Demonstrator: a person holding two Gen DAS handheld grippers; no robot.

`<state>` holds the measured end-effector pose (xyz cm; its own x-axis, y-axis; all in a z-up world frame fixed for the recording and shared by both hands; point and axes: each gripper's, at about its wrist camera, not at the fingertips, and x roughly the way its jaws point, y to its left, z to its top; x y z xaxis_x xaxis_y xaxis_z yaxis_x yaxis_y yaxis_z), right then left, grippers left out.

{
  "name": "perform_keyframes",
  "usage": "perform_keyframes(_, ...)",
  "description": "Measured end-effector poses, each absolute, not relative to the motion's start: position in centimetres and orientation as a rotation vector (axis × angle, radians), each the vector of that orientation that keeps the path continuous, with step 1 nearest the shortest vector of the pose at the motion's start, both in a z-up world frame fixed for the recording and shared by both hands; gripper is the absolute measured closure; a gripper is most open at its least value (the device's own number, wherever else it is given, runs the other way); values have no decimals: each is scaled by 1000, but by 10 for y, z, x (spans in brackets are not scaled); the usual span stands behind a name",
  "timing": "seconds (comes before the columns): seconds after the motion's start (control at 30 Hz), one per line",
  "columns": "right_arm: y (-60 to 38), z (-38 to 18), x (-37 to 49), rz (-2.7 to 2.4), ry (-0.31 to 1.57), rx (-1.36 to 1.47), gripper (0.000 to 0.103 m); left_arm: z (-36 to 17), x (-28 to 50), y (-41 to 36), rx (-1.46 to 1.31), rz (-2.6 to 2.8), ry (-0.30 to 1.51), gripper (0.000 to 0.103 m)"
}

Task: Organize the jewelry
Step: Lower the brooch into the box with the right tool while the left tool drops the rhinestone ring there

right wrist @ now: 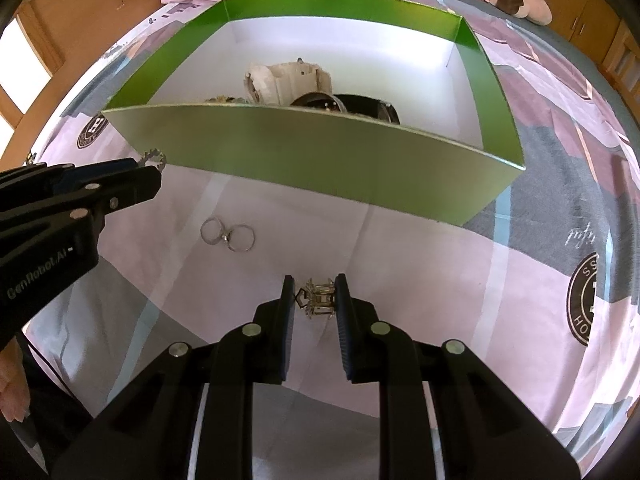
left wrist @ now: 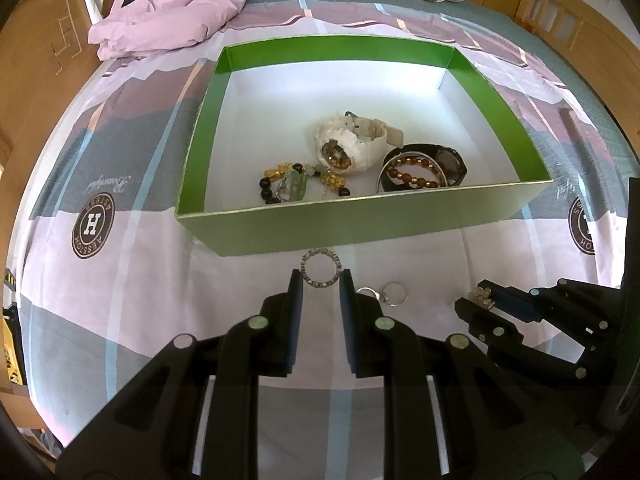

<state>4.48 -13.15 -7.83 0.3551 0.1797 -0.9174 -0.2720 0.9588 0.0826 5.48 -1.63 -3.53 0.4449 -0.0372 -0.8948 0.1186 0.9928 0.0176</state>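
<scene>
Two pieces at the grippers, both on the bedsheet on the near side of the green box point(left wrist: 360, 216).

Left gripper point(left wrist: 321, 280): fingers spread, one on each side of the round silver pendant ring point(left wrist: 322, 267). Whether touching it or not, cannot tell. Ring lying flat, very near to the box's front wall, so no long axis to consider; only a lift and a short way forward over the wall.

Right gripper point(right wrist: 314, 294): fingers close around the small gold ornament point(right wrist: 318, 298), seemingly pinching it, long side across the fingers. Farther from the front wall than the ring, so probably the left one nearer to a drop.

Between the two, two thin silver rings point(right wrist: 228, 234) touching each other, not yet taken.

Already inside the box: white watch point(left wrist: 352, 140), black watch point(left wrist: 448, 164), amber bead bracelets point(left wrist: 304, 184).
</scene>
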Motion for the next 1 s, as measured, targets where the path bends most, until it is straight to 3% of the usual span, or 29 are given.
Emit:
perform_keyframes(0.63,-173,0,37,342,866,134,83,20,54,-8,56,-77,913,85)
perform_keyframes(1.0,-175,2,53,293,821,186,83,25,67,4,-2,-50,892,85)
